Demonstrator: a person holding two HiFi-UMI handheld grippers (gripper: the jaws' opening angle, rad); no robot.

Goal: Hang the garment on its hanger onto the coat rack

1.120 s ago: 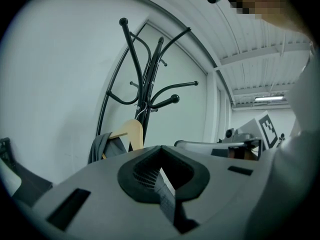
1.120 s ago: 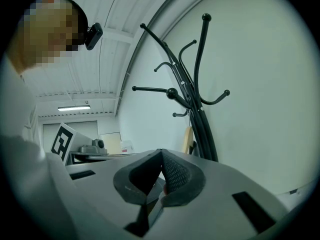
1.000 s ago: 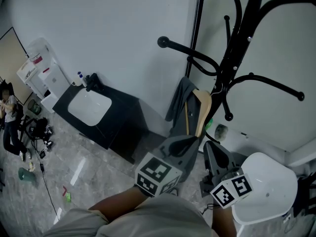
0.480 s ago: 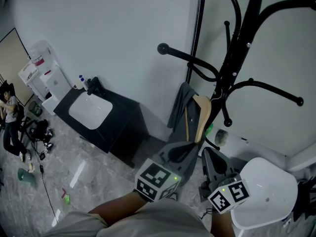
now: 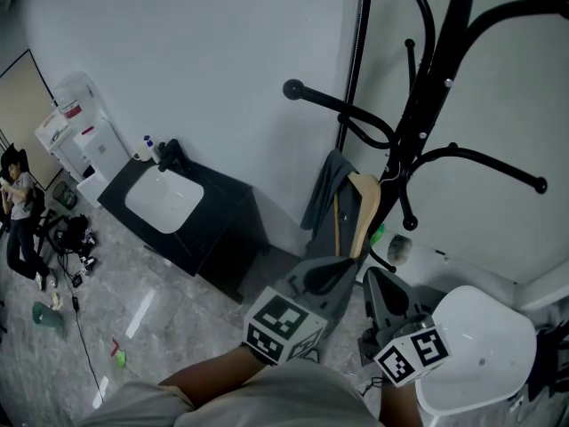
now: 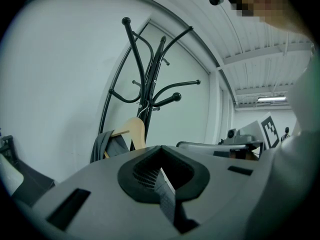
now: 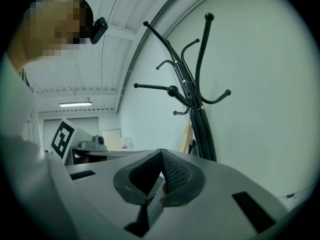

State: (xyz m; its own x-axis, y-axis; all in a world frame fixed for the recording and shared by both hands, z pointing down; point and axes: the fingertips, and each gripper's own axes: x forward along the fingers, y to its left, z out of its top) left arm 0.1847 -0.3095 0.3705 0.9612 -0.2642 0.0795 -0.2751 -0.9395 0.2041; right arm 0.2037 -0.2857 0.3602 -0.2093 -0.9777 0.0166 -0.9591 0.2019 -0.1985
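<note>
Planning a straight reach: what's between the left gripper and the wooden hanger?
Nothing; the left gripper view shows bare air from the left gripper to the hanger.

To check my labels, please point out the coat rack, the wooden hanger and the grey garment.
coat rack [image 5: 437, 78], head view, on its central pole.
wooden hanger [image 5: 366, 198], head view, on its broad shoulder.
grey garment [image 5: 324, 185], head view, on the hanging cloth.

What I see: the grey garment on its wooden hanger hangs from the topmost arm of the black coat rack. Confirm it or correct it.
One point is wrong. The grey garment on its wooden hanger hangs low on the black coat rack, below its long arms, not from the topmost arm. The head view shows this.
</note>
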